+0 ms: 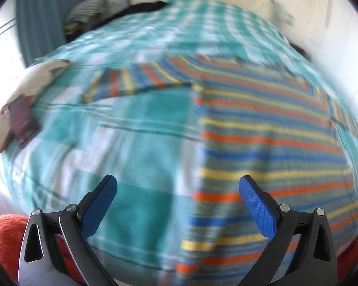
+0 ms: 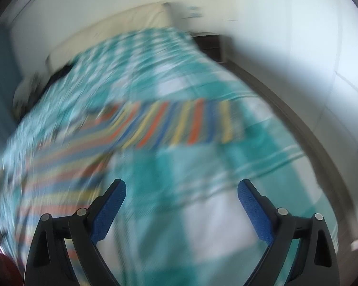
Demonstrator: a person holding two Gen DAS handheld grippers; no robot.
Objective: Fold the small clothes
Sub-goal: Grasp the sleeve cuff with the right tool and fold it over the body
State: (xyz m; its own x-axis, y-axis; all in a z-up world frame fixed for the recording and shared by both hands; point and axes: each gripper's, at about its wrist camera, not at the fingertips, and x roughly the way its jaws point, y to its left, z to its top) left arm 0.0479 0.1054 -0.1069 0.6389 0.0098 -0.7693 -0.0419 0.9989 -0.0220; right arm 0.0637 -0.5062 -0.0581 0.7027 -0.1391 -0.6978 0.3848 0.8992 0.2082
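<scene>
1. Left wrist view, step in hand: the striped shirt lies spread flat on the teal checked bedspread, body toward the near edge and one sleeve stretched out sideways. No fold is visible in it. Judgement: the task stands at its start, with the approach to the first grasp in hand.

2. Left wrist view, tool: the left gripper has its jaws spread wide and nothing between them. It hangs above the shirt's side edge without touching cloth, one blue pad over bedspread and the other over stripes.

3. Left wrist view, next move: it calls for a descent onto the hem or side edge, closing on the shirt alone and not on the bedspread under it. A pillow with a dark flat object resting on it lies well apart at the bed's side.

4. Right wrist view, step in hand: the picture is heavily blurred. The striped shirt lies ahead, its other sleeve stretched across the bedspread.

5. Right wrist view, tool: the right gripper is likewise wide open and empty, over bare bedspread beside the shirt's body.

6. Right wrist view, next move: judged, a reach toward the sleeve or side edge, matched to the left.
</scene>
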